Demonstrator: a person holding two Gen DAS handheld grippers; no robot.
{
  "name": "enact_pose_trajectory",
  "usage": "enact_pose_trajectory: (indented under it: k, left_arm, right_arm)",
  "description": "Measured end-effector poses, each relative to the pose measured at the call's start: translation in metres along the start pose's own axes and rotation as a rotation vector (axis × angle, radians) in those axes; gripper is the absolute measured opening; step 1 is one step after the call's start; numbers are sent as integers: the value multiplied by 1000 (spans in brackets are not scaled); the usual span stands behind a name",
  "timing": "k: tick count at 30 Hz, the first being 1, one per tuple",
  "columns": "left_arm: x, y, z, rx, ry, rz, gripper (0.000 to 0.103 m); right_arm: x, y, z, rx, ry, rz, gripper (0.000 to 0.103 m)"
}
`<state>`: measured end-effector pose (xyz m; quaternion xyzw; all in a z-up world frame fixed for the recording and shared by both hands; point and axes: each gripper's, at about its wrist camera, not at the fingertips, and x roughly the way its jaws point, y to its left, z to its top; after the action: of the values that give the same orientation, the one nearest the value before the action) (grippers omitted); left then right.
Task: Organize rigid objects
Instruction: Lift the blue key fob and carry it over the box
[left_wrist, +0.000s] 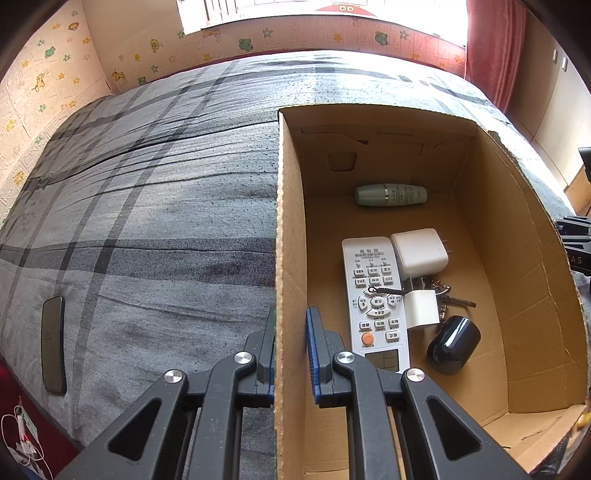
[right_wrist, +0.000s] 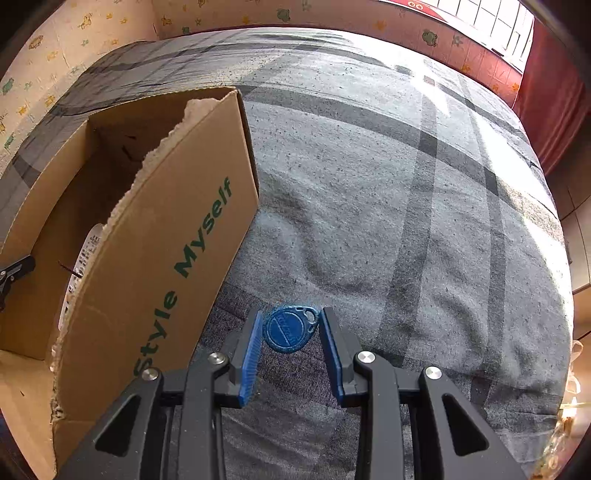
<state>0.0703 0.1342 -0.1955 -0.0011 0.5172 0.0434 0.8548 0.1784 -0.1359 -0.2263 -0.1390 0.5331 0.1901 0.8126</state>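
The right gripper (right_wrist: 291, 328) pinches a blue key fob (right_wrist: 290, 328) above the bed (right_wrist: 406, 206). The left gripper (left_wrist: 291, 347) clamps the box (left_wrist: 282, 229) wall.

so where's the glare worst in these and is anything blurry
Left wrist view: the window at top is blown out and washes the far edge of the bedspread; the box interior stays evenly lit and sharp. Right wrist view: glare streaks the bedspread at upper right; the blue key fob is sharp; fisheye bends the edges in both.
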Motion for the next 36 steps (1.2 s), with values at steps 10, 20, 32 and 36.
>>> enact_pose_trajectory:
  k: [10, 20, 32, 36]
  left_arm:
    - [1, 1, 1, -2, 1, -4, 14]
    - [1, 1, 0, -5, -1, -9, 14]
    - [0, 1, 0, -6, 0, -11, 14]
    - [1, 0, 0, -7, 0, -13, 14]
  right_arm:
    - [-39, 10, -4, 16, -3, -13, 33]
    - [-86, 26, -1, 12, -25, -15, 33]
    - [-113, 63, 11, -60, -55, 2, 33]
    - [-115, 76, 16, -86, -58, 22, 33]
